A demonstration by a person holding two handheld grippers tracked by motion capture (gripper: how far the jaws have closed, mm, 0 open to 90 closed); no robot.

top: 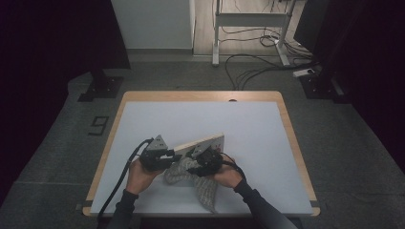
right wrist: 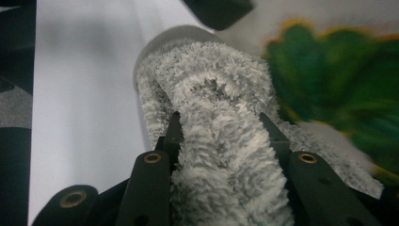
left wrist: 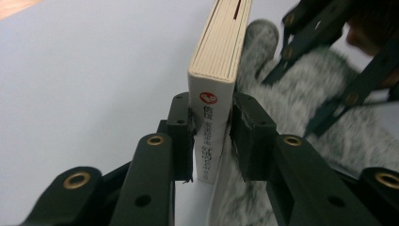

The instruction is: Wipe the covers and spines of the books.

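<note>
Book [left wrist: 212, 113] between left tongs [left wrist: 212, 136]

Betw. the left jaws a cream book [left wrist: 214, 94] is showing a white spine w/ red emblem; betw. the right jaws a grey fuzzy sock [right wrist: 226, 141] — green-yellow cover art blurring beside it.

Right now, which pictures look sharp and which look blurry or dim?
High view: dim, dark at the edges, table lit evenly. Left gripper view: book spine sharp, the far gripper blurred. Right gripper view: fluffy grey cloth crisp, green picture beside it smeared.
</note>
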